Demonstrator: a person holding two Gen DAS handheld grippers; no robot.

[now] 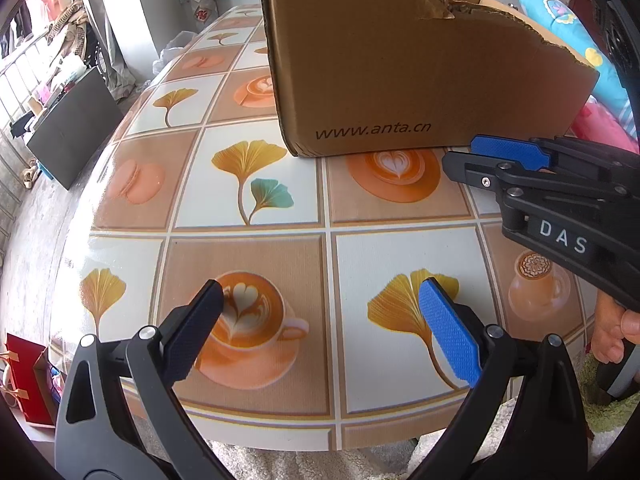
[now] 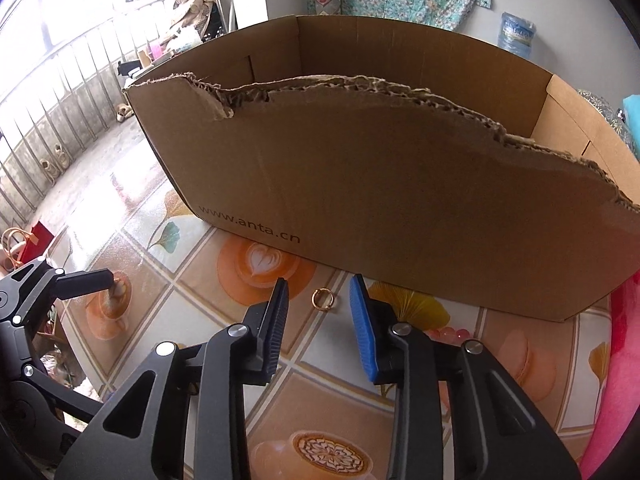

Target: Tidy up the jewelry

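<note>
Hovering at the left over the patterned tablecloth (image 1: 256, 184), the left gripper (image 1: 320, 320) has its jaws spread wide with nothing between them, only the printed coffee cup and ginkgo leaf below. Further right, the right gripper (image 2: 320, 320) points down at a small gold ring (image 2: 322, 299), which lies flat on the cloth just in front of the torn cardboard box (image 2: 400, 200), near its lower edge. The ring sits in the gap between the black pad and the blue pad (image 2: 362, 320), a little beyond their tips; the jaws are partly open and neither pad touches it, so nothing is held. By its look the ring should be very light, hard and smooth, likely to skate on the glossy cloth or flip out sideways if pinched off-centre. A sound hold would probably be across the band's outer edge, one pad on each side, with the tips brought low to the cloth first. The box behind stands open-topped, a likely place for it.
</note>
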